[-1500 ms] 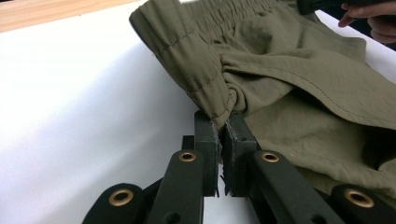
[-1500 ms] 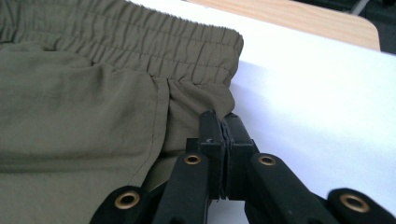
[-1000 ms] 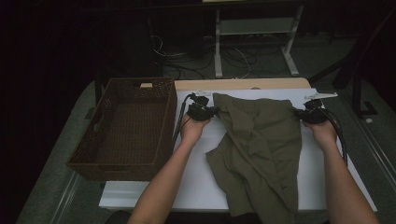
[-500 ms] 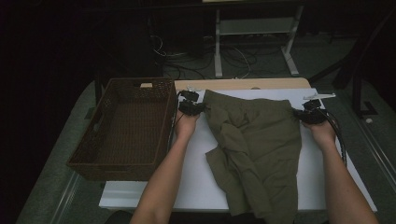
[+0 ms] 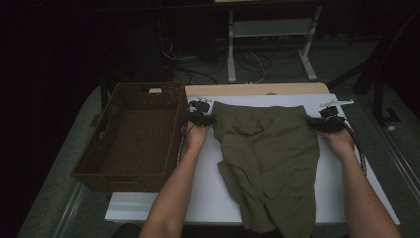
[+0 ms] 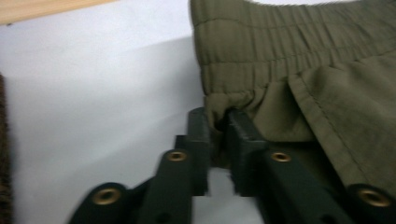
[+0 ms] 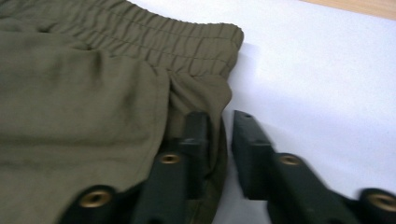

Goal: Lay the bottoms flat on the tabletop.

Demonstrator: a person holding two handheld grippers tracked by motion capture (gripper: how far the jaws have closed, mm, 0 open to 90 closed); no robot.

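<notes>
Two grippers work the olive-green shorts (image 5: 270, 158) spread on the white worktop (image 5: 208, 193), waistband toward the far edge and legs trailing over the near edge. At the left stands a dark brown wicker basket (image 5: 130, 134) with a pale tag at its far rim; whatever is on the tag is too small to read. Just right of the basket, the left gripper (image 5: 200, 118) sits at the left corner of the elastic waistband; in the left gripper view (image 6: 219, 128) its jaws have just been opening, and a bunched fold of cloth sits in the narrow gap between them, seemingly no longer pinched tight. Across the garment, the right gripper (image 5: 328, 122) rests at the waistband's right corner; in the right gripper view (image 7: 219, 130) its jaws have likewise just been opening, with the cloth's edge lying against the left jaw and a clear gap to the other, so the fabric is let go. No brand mark, label or writing can be read on the shorts.
</notes>
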